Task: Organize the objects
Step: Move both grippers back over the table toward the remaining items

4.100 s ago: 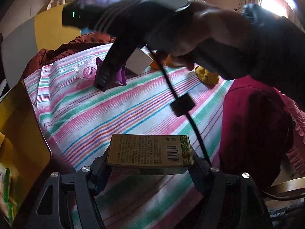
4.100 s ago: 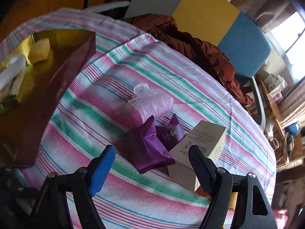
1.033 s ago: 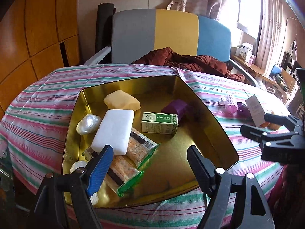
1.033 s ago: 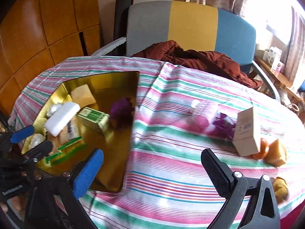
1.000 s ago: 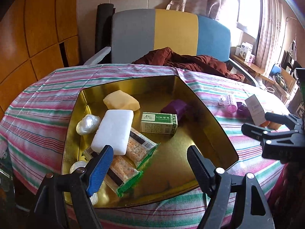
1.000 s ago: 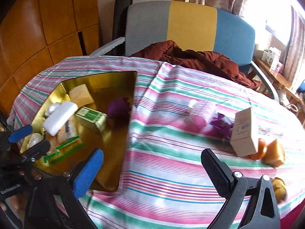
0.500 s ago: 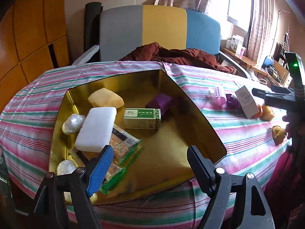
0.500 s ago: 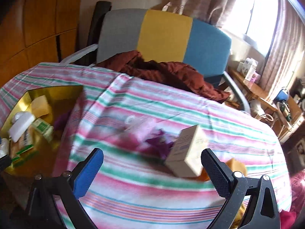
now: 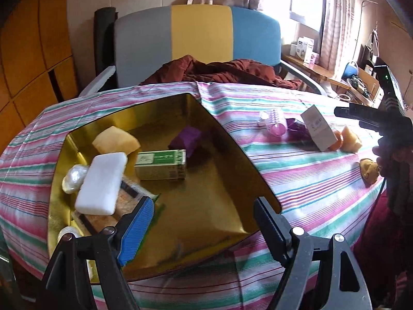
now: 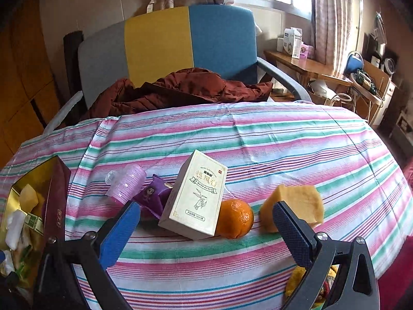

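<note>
The left gripper (image 9: 202, 222) hangs over the near edge of the gold tray (image 9: 260, 180), jaws wide open w/ nothing between them; one pad is ribbed blue rubber, the other looks black. The tray is shiny metal w/ angled walls and sits on the left part of the desk (image 9: 309, 178), which is round and covered by a thin cloth w/ pink, green and white stripes.

Inside the tray, from left: a pearly crumpled ball (image 9: 73, 178), a smooth white bar w/ rounded corners (image 9: 102, 183) lying on cracker packs (image 9: 126, 201), a pale yellow sponge-like wedge (image 9: 116, 140), a green and white carton (image 9: 161, 164) lying flat, and a soft purple packet (image 9: 187, 140) near the far wall.

On the bare cloth, right of the tray, the loose things sit close together: a pink ribbed plastic roller (image 10: 127, 184), a purple foil packet (image 10: 152, 196) touching it, a cream cardboard box (image 10: 197, 193) leaning tilted, a round orange (image 10: 235, 218) w/ dimpled skin just beside the box, then a yellow spongy block (image 10: 296, 202).

The right gripper (image 10: 206, 226) is in front of the box and orange, jaws fully open, empty, blue textured pads. In the left wrist view a hand (image 9: 387, 157) holds it at the far right edge.

Behind the desk: a chair w/ grey, yellow and blue panels (image 10: 180, 41) and a rumpled dark red jacket (image 10: 180, 87) on it.
</note>
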Demonstrator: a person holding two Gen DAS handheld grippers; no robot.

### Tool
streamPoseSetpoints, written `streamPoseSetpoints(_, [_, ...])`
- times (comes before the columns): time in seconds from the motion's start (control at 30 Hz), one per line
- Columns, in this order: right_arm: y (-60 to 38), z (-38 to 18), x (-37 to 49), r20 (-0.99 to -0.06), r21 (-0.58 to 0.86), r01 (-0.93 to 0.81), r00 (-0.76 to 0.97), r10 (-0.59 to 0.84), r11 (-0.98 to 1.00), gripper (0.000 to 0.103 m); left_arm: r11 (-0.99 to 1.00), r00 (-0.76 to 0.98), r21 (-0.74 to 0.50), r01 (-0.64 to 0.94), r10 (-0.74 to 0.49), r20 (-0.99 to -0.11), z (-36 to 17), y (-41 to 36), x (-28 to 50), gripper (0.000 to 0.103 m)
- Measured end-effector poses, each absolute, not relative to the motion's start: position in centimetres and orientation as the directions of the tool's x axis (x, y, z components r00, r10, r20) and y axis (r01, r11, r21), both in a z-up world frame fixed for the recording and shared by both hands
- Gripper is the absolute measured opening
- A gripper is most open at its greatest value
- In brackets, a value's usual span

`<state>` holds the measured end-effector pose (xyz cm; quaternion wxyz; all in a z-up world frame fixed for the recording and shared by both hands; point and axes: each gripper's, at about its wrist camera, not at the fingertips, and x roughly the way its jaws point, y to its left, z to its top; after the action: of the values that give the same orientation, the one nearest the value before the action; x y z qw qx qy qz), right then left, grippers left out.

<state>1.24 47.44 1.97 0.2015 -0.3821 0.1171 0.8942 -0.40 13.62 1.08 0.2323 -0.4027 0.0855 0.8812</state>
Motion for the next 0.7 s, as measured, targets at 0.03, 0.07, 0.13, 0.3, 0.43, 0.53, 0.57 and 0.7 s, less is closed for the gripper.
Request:
streamPoseSetpoints(0.03, [47.6, 2.0, 1.4, -0.731, 0.07, -0.457, -0.628, 0.266, -0.887, 0.103, -0.877, -0.56, -0.046, -0.478, 0.345, -0.753, 1.1, 13.8, -0.5, 0.081])
streamPoseSetpoints(0.07, [47.9, 2.0, 1.5, -0.732, 0.082, -0.466, -0.628, 0.264, -0.881, 0.103, -0.877, -0.55, -0.056, -0.477, 0.348, -0.76, 1.2, 14.2, -0.6, 0.081])
streamPoseSetpoints(0.13, [48.5, 1.8, 1.7, -0.735, 0.106, -0.486, -0.626, 0.261, -0.867, 0.103, -0.877, -0.532, -0.075, -0.475, 0.353, -0.769, 1.3, 14.8, -1.0, 0.081])
streamPoseSetpoints(0.3, [49.4, 1.9, 2.3, -0.736, 0.159, -0.521, -0.628, 0.251, -0.839, 0.103, -0.849, -0.491, -0.117, -0.515, 0.404, -0.772, 2.0, 17.1, -1.7, 0.081])
streamPoseSetpoints(0.43, [49.6, 2.0, 2.5, -0.734, 0.171, -0.529, -0.631, 0.251, -0.831, 0.103, -0.813, -0.465, -0.11, -0.572, 0.432, -0.773, 2.4, 20.0, -1.9, 0.08])
streamPoseSetpoints(0.53, [49.9, 1.9, 2.6, -0.74, 0.177, -0.531, -0.627, 0.244, -0.829, 0.103, -0.8, -0.453, -0.095, -0.592, 0.427, -0.783, 2.2, 22.0, -2.2, 0.08])
streamPoseSetpoints(0.57, [50.0, 1.8, 2.6, -0.742, 0.182, -0.533, -0.626, 0.24, -0.826, 0.103, -0.796, -0.447, -0.095, -0.598, 0.429, -0.785, 2.2, 22.5, -2.3, 0.08])
streamPoseSetpoints(0.7, [50.7, 1.8, 2.9, -0.742, 0.223, -0.545, -0.633, 0.222, -0.808, 0.103, -0.78, -0.432, -0.087, -0.62, 0.432, -0.792, 2.0, 24.5, -2.9, 0.08])
